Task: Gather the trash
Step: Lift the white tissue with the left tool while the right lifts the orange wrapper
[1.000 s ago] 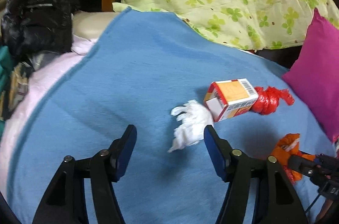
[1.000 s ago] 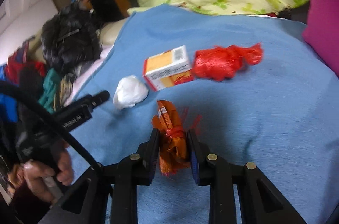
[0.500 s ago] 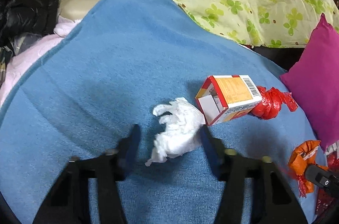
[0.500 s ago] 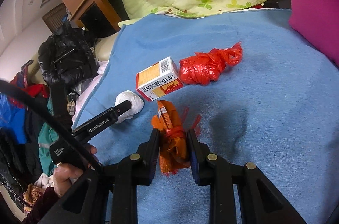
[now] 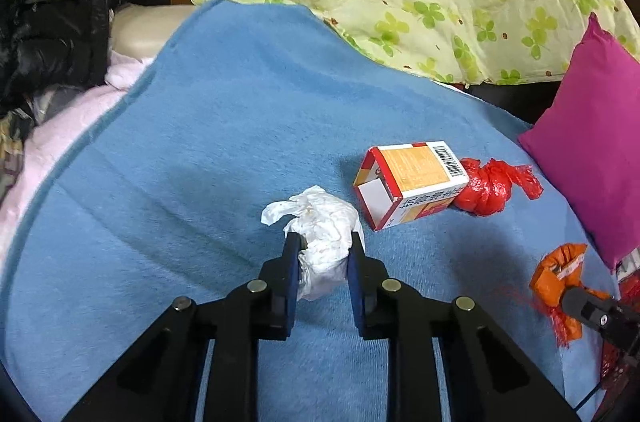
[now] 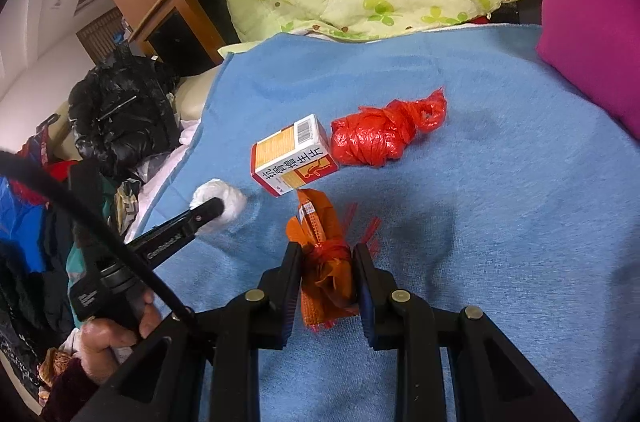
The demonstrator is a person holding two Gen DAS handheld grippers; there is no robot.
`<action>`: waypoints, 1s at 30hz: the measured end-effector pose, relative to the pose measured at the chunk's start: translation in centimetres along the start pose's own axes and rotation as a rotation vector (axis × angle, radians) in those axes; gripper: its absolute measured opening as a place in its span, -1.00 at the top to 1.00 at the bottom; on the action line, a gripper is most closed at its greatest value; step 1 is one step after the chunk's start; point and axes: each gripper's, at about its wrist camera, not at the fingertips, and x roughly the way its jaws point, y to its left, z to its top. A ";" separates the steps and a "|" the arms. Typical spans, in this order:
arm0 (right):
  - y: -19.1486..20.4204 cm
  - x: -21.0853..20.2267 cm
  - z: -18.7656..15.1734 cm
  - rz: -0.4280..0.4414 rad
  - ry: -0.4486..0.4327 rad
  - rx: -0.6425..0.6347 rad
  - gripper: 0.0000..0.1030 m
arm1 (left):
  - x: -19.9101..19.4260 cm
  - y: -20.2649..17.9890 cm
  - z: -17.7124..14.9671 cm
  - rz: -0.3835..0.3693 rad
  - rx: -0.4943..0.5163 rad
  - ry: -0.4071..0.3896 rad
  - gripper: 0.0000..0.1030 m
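Now the left gripper [image 5: 322, 254] is clamping the tissue [image 5: 320, 226] beside the box [image 5: 412, 182]; the right gripper [image 6: 326, 264] is squeezing the orange net [image 6: 324, 262] below it. Soft tissue risks tearing or slipping out.

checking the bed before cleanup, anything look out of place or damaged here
Litter lies on the blue blanket: a small carton tipped on its side with one end open, touching a knotted red plastic bag. The left tool pinches crumpled tissue; the right tool pinches orange mesh netting.
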 end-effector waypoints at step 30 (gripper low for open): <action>-5.9 -13.7 -3.7 -0.017 -0.183 0.084 0.46 | -12.2 -12.6 -2.8 0.087 0.318 -0.153 0.54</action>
